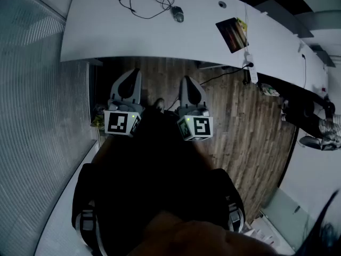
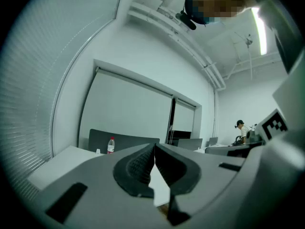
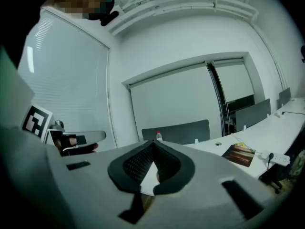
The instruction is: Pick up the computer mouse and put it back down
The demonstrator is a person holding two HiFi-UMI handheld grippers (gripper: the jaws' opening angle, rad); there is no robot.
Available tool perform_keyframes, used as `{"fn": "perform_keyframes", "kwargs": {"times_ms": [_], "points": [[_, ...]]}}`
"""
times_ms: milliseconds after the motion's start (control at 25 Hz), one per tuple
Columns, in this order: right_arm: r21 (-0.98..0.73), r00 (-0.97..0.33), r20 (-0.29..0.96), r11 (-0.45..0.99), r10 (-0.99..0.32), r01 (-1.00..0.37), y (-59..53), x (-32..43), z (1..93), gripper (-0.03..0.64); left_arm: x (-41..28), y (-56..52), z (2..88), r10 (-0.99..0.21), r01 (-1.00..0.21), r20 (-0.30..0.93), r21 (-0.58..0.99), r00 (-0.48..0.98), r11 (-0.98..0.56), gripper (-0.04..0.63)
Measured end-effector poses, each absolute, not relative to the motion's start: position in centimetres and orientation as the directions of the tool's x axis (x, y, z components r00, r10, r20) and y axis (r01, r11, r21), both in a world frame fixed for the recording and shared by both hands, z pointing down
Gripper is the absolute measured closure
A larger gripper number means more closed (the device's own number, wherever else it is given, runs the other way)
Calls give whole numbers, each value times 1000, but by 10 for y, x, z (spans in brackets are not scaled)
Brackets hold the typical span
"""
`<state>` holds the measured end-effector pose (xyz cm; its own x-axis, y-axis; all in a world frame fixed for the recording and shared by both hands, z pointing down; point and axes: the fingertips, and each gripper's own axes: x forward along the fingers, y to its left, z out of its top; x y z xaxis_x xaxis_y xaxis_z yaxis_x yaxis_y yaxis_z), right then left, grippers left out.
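Observation:
A dark computer mouse [image 1: 177, 14] lies on the far part of the white desk [image 1: 96, 41], its black cable [image 1: 139, 8] looped to its left. Both grippers are held low over the wooden floor, well short of the desk and the mouse. My left gripper [image 1: 134, 72] is shut with nothing in it; in its own view the pads [image 2: 143, 166] meet at the tips. My right gripper [image 1: 186, 80] is likewise shut and empty, and its pads [image 3: 138, 163] touch. Neither gripper view shows the mouse.
A dark rectangular pad [image 1: 233, 33] lies on the desk at the right, and a white power strip [image 1: 250, 71] hangs off the near edge. A water bottle [image 2: 111, 145] stands at the desk's back. A window blind [image 1: 37, 116] runs along the left. A person [image 2: 241, 129] sits far off.

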<state>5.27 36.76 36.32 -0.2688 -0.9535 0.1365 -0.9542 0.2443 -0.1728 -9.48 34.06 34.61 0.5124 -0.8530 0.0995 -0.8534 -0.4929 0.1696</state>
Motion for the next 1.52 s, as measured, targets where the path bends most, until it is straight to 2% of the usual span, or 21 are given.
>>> {"fn": "perform_keyframes", "kwargs": {"times_ms": [120,760,960,1160,1520], "points": [[-180,-272,128,248,-954,-952,368,54,364,623,-94,337,338,-866,-861,66,172,495,-479,591],[-201,-300,90,278,-950,-939,380,87,364,621,-58,353,348,-860,-861,97,153,501,-485,591],[-211,-316,115,287,-942,-934,387,107,371,621,-39,357,340,-883,-880,71,154,463,-449,589],[-213,-345,74,324,-935,-922,384,120,366,621,-30,358,339,-902,-898,63,142,428,-417,591],[-198,-323,136,294,-937,-935,355,135,380,621,-21,330,349,-903,-900,75,143,424,-411,591]]}}
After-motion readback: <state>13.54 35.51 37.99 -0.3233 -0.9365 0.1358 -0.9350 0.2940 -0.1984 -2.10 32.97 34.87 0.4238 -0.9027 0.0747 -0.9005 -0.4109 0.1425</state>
